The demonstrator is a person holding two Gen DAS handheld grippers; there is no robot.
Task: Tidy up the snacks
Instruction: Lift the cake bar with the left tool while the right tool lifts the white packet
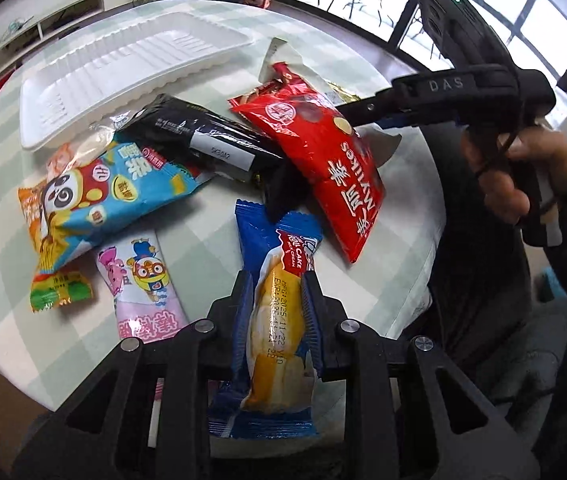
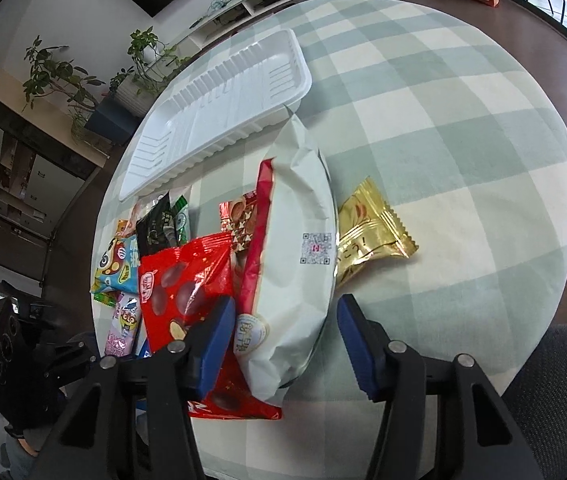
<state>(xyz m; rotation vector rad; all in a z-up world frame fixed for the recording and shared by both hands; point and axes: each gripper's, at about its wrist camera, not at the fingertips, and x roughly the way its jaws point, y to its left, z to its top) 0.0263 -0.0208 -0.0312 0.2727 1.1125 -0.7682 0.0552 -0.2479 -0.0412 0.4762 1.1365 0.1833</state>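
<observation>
My left gripper [image 1: 277, 298] is shut on a blue roll cake packet [image 1: 279, 312], holding it near the table's front edge. My right gripper [image 2: 283, 332] is open, its jaws on either side of a white snack bag [image 2: 295, 240] that lies over a red chocolate bag [image 2: 181, 280]. The right gripper also shows in the left wrist view [image 1: 367, 114] beside the red chocolate bag [image 1: 323, 156]. A white ribbed tray [image 1: 123, 64], also seen in the right wrist view [image 2: 219, 112], stands empty at the far side. A black packet [image 1: 199, 136], a blue panda bag [image 1: 103, 196] and a pink packet [image 1: 143, 280] lie in between.
A gold packet [image 2: 371, 232] lies right of the white bag. A small green-orange packet [image 1: 59, 290] lies at the left. The round table has a green checked cloth [image 2: 463, 140]. A dark chair [image 2: 563, 380] stands at the table's near right edge.
</observation>
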